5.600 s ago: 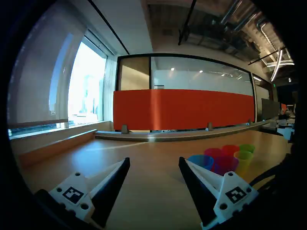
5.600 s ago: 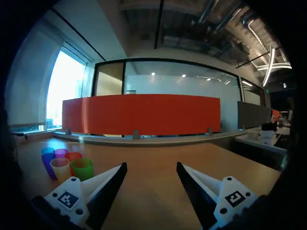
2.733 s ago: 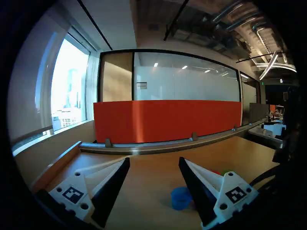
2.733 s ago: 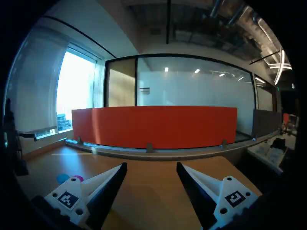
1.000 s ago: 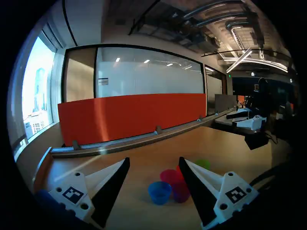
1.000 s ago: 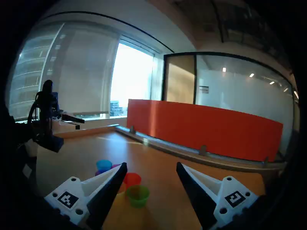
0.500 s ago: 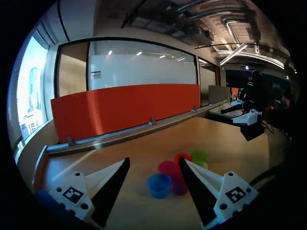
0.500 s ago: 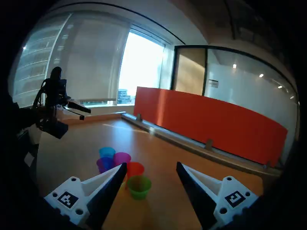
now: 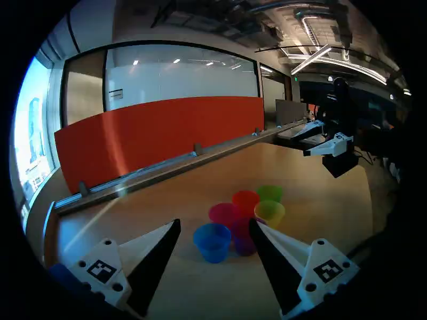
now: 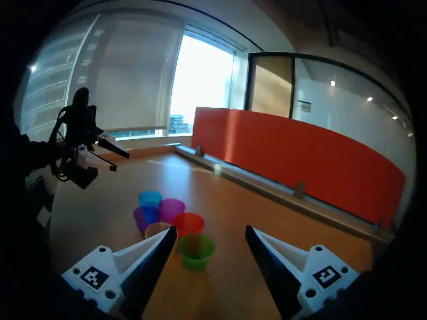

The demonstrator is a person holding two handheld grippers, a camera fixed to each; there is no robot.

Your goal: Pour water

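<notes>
Left tongs (image 9: 213,221) and right tongs (image 10: 210,228) gape wide, gripping nothing; black-and-white square markers (image 9: 102,271) sit on their fingers (image 9: 155,250). Coloured cups (image 9: 237,216) cluster on the counter (image 9: 320,202) just ahead.

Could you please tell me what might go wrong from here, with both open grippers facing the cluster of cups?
1. The six cups stand packed together; fingers closing on the blue cup or green cup could knock its neighbours over.
2. The left gripper and right gripper face the cluster from opposite sides, so they might collide.
3. Which cups hold water cannot be told; a tipped one may wet the table.
</notes>
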